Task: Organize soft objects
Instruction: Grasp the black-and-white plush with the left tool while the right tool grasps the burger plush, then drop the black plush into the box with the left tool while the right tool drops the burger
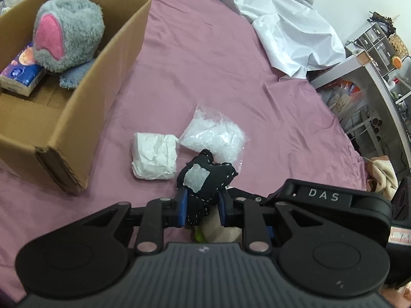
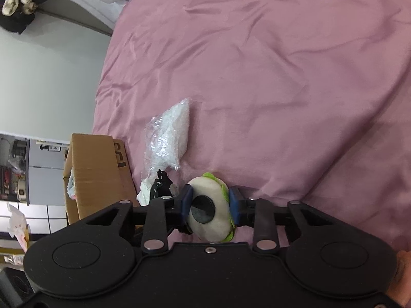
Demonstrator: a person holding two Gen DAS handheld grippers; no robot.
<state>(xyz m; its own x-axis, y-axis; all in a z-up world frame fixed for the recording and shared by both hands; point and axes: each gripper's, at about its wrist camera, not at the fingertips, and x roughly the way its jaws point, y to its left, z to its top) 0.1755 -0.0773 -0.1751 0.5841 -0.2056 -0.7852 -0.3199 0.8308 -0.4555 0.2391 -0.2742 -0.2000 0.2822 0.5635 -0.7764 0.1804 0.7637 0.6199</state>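
Observation:
My left gripper (image 1: 202, 209) is shut on a black stitched soft toy (image 1: 205, 177) with a grey patch, low over the pink bed. My right gripper (image 2: 210, 206) is shut on a cream soft toy (image 2: 209, 206) with a black spot and green trim. A white wrapped bundle (image 1: 155, 155) and a clear bag of white filling (image 1: 213, 134) lie on the sheet just ahead of the left gripper; the bag also shows in the right wrist view (image 2: 168, 134). A cardboard box (image 1: 102, 82) at the left holds a grey plush with a pink ear (image 1: 68, 33).
A purple tissue pack (image 1: 20, 73) lies in the box. A white sheet (image 1: 282, 18) is bunched at the far side of the pink bed (image 2: 282, 77). Shelves and clutter (image 1: 372, 71) stand past the bed's right edge. The box also shows in the right wrist view (image 2: 97, 172).

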